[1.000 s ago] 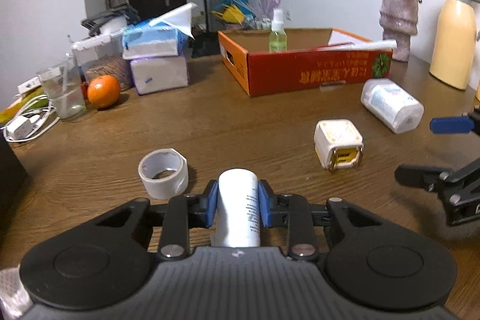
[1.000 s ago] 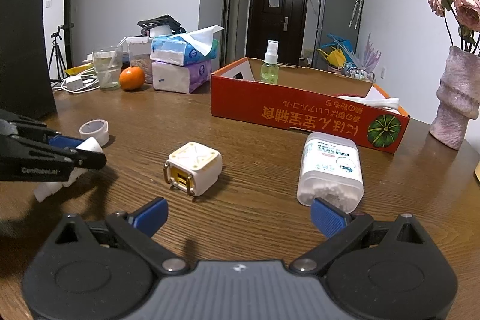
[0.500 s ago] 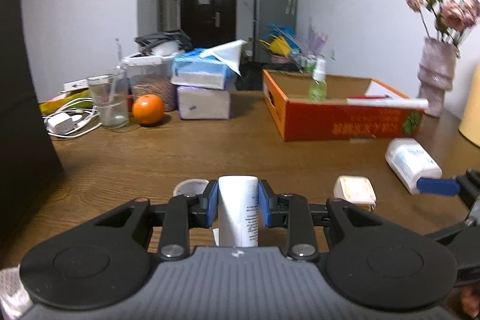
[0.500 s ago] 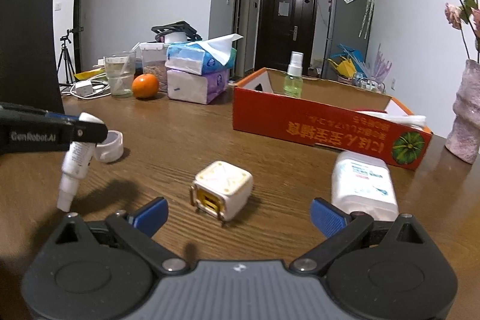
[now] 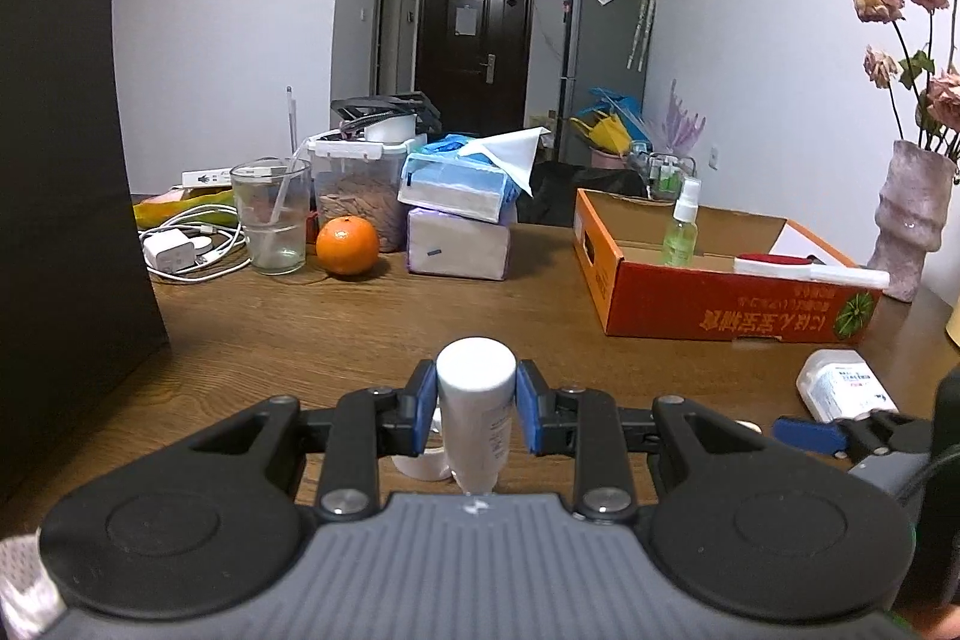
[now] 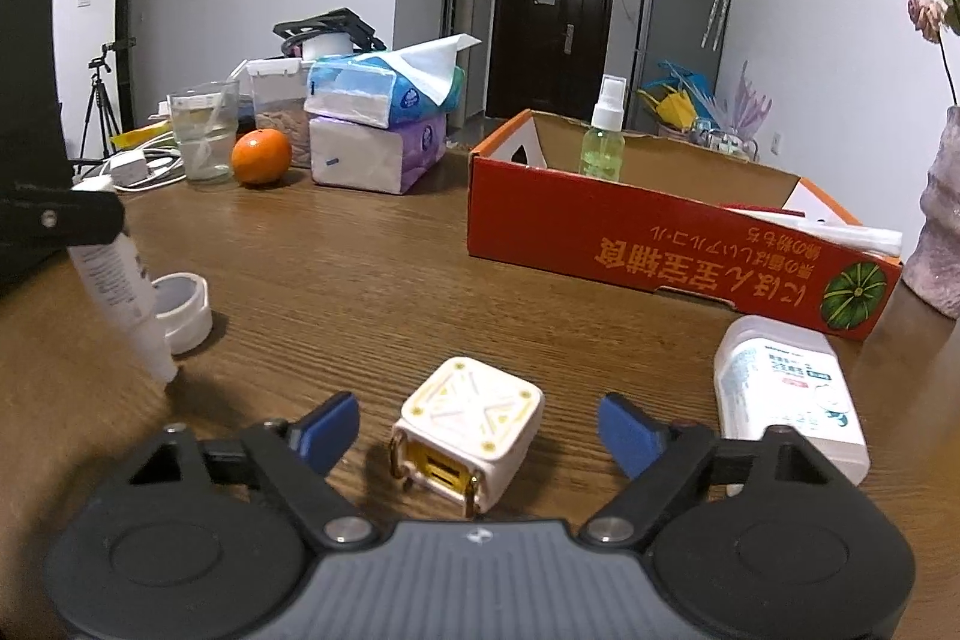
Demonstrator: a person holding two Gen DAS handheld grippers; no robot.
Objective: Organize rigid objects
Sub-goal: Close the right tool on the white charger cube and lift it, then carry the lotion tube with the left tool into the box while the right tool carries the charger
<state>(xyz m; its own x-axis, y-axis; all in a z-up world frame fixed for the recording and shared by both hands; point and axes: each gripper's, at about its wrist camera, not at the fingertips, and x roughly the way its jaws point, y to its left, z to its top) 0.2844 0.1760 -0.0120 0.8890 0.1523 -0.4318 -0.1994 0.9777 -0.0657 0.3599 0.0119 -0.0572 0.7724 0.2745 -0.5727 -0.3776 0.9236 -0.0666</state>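
Now the right claw [image 6: 474, 427] is closing, its blue pads either side of the cream cube charger [image 6: 471, 430] but not yet pressing it; the charger lies on the counter [image 6: 360, 280] dead ahead, prongs toward the claw. Left claw [image 5: 475, 403] is clamped on a white tube [image 5: 477, 400], lifted clear. Beyond the charger sits the orange box [image 6: 630, 232], a spray bottle [image 6: 603, 130] inside; a white bottle [image 6: 786, 388] lies right of the charger, a tape roll [image 6: 183, 310] left. Nothing blocks the way.
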